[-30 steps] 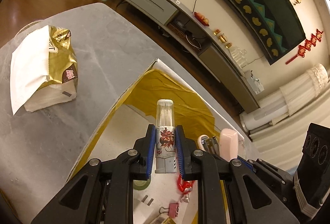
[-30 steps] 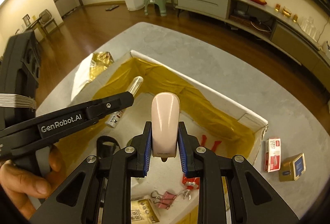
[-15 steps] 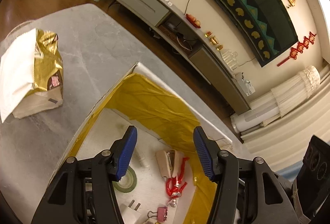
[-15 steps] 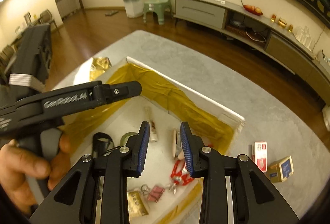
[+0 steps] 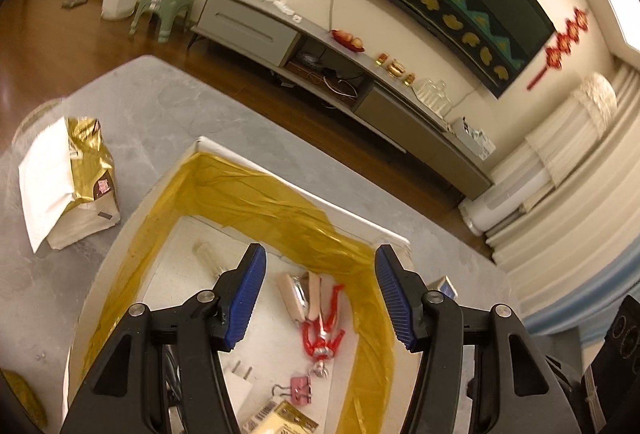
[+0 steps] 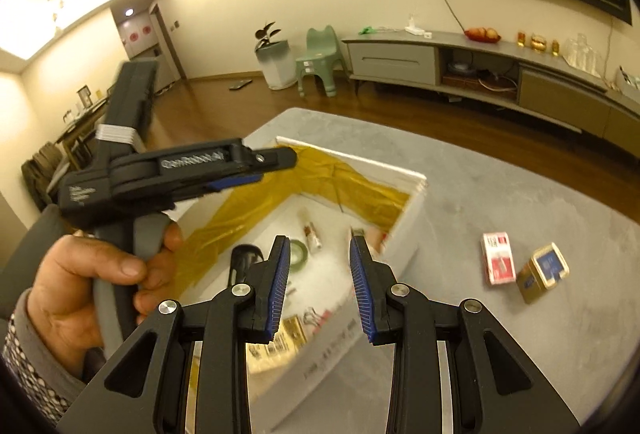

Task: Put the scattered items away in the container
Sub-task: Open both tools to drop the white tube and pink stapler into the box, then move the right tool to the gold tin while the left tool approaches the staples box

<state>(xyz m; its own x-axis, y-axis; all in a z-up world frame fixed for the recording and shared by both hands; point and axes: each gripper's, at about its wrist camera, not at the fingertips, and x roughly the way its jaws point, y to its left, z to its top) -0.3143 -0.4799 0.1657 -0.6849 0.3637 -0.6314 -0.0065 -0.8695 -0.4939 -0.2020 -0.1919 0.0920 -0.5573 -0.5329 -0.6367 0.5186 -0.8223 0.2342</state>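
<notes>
Both grippers are held above a white box (image 5: 394, 234) lined with gold tape, which stands on a grey table (image 5: 160, 106). The left gripper (image 5: 318, 296) is spread wide, with nothing between its blue pads (image 5: 246, 298) and nothing touched by them. The right gripper (image 6: 318, 288) is opened to a moderate gap and is likewise empty. In the right wrist view the left gripper (image 6: 256, 164) is seen from the side, gripped by a hand (image 6: 92, 286) at its handle and poised over the box's near-left corner. Inside the box several items are seen lying on the floor: a clear tube (image 5: 208, 254) near the far-left corner, a pink stapler (image 5: 302, 294) beside a red figure (image 5: 324, 330), a pink clip (image 5: 300, 388), a green tape roll (image 6: 299, 254) and a yellow card (image 5: 280, 420). Two items are left outside on the table, well to the right of the box: a red-and-white packet (image 6: 498, 262) and, just beside it, a gold-and-blue tin (image 6: 544, 276). A gold-and-white tissue pack (image 5: 68, 178) is seen on the table to the left of the box, apart from it.
</notes>
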